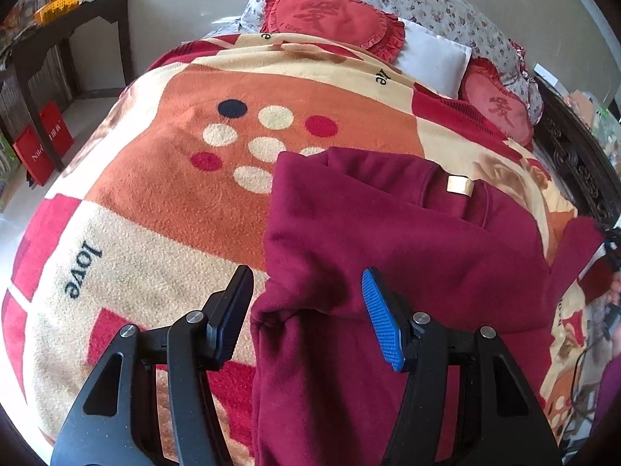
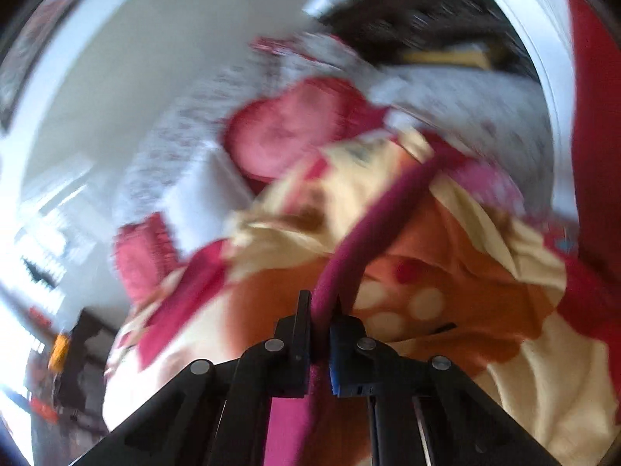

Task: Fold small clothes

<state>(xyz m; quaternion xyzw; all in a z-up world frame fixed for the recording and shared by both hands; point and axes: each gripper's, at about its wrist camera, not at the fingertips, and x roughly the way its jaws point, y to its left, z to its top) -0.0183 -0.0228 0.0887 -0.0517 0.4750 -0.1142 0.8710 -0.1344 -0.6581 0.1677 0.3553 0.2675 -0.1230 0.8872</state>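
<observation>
Two heart cushions (image 1: pixel 330 15) lie beyond the maroon garment (image 1: pixel 407 240) on the blanket (image 1: pixel 155 202) (fleece); left gripper (image 1: pixel 306 310) gapes, right gripper (image 2: pixel 320 334) pinches the garment.

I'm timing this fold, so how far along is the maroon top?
Done: the maroon top lies spread on the blanket, one side flap already turned in. In hand: the right gripper is shut on a strip of it; the left gripper hangs open above it. Left: the remaining folds.
</observation>
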